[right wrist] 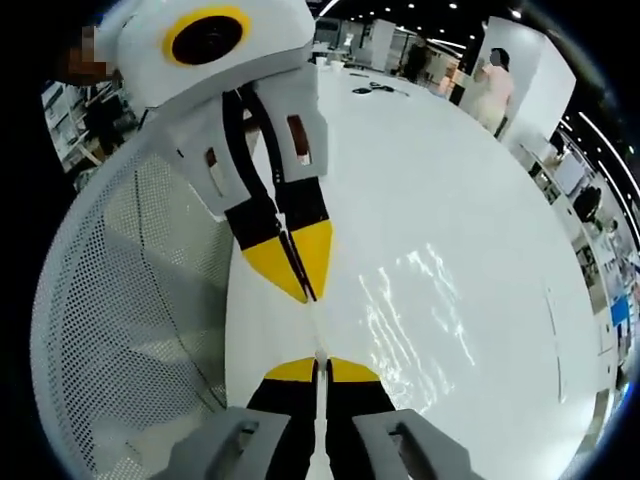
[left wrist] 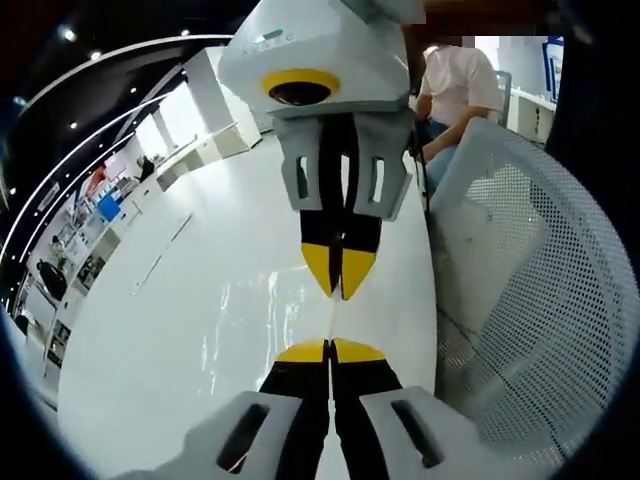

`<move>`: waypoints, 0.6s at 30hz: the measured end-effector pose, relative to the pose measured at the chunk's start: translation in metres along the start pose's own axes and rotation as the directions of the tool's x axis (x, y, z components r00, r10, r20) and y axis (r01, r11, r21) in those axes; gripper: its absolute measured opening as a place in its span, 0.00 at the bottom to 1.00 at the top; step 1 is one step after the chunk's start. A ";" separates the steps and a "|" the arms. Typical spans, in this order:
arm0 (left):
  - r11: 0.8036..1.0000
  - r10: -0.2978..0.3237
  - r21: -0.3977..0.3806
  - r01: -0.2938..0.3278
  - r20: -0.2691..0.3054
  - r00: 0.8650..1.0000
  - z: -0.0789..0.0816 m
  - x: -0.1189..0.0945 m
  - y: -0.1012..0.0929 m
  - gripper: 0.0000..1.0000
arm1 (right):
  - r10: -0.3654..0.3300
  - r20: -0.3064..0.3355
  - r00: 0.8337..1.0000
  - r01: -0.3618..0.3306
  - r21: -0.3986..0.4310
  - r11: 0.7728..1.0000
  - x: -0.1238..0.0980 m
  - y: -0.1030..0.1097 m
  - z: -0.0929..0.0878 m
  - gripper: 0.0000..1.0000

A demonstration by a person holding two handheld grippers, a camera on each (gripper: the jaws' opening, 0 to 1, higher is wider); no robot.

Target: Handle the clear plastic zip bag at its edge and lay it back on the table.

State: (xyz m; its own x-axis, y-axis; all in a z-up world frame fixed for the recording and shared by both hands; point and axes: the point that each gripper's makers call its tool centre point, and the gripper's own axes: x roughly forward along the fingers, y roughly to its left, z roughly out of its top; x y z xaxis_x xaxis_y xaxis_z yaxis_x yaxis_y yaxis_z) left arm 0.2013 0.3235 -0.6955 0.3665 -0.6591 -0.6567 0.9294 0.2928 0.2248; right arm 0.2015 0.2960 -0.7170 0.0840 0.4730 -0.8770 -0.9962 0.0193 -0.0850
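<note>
Above the white table, both tools face each other tip to tip with the bag strung between them.

Location of bag: the clear plastic zip bag hangs over the table surface, seen as a faint glossy sheet with wavy highlights; in the right gripper view it spreads to the right of the jaw line.

Left gripper: jaws pressed together, pinching the bag's top edge, which runs as a thin pale line between the two tools.

Right gripper: jaws pressed together on the same edge, opposite end. In the left gripper view it enters from the top; in the right gripper view the left gripper enters from the top.

Handling properties (judgement): very light, limp and slippery film; it will sag and fold where unsupported, and a flat face offers little purchase. Low fragility.

Hold point (judgement): the stiffer zip strip along the edge, as pinched now; two spaced grips keep that edge taut.

Lay-down requirement (judgement): lower both tools together, let the free lower part touch the table first, then release.

Risk (judgement): uneven lowering may crumple or fold the film.

Surroundings: a white mesh chair back stands beside the table; a seated person is beyond it.
</note>
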 end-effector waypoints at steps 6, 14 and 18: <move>0.999 0.011 0.032 -0.010 -0.014 1.000 -0.001 0.001 0.001 0.00 | 0.008 0.018 1.000 -0.009 0.034 0.999 -0.005 0.002 0.004 0.00; 0.999 -0.002 0.036 0.003 -0.037 0.999 -0.002 0.006 -0.003 0.00 | 0.019 0.016 1.000 -0.020 0.047 0.999 -0.005 0.006 0.003 0.00; 0.999 -0.005 0.036 0.006 -0.034 0.999 0.001 0.008 -0.003 0.01 | 0.023 0.015 1.000 -0.023 0.049 0.999 -0.005 0.007 0.004 0.00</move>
State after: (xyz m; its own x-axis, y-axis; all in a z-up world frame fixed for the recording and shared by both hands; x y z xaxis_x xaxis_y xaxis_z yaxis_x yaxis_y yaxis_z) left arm 0.2011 0.3165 -0.7010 0.3604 -0.6369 -0.6816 0.9325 0.2640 0.2464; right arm 0.1939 0.2974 -0.7113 0.0609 0.4867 -0.8714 -0.9978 0.0510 -0.0413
